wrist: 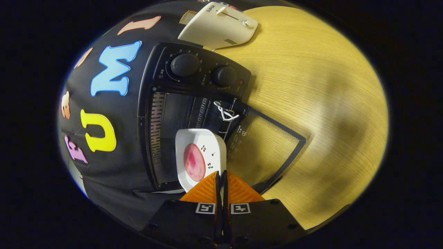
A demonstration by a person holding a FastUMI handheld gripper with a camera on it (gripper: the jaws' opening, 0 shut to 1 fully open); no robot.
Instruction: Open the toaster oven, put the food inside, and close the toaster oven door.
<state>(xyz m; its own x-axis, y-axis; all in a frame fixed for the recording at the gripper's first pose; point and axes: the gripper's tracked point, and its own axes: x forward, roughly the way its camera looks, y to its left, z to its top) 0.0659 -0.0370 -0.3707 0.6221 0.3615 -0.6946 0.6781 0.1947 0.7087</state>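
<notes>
Gripper view. The camera is rolled to one side, so the wooden table (311,86) runs up one flank of the scene and the booth's black cloth wall (114,173) up the other. The gripper (221,178) sits at the near edge; its two fingers (207,190) are drawn almost together, with only a thin slit between them, and they pinch the near rim of a white square plate (211,148). Both fingers appear to press on that rim, one on each face of it.

The plate carries a round pink slice of food (193,162), and small cherry prints mark its bare surface. It is held just ahead of the fingertips, in front of the mouth of the toaster oven (166,114), with its far edge over the opening; whether that edge has crossed the threshold cannot be told.

The toaster oven is black and stands on the table against the cloth wall. Its door (263,148) is swung fully down, lying flat on the table beside the plate, its glass pane showing the wood grain beneath. Slotted metal walls show inside the dark cavity. A white cord (225,112) is tied at the door hinge, beyond the plate. Two black knobs (185,64) and a small red lamp (240,82) sit on the control panel past the cavity.

Beyond the oven stands a white pop-up toaster (218,26), with a slice of bread (188,16) standing out of its top.
</notes>
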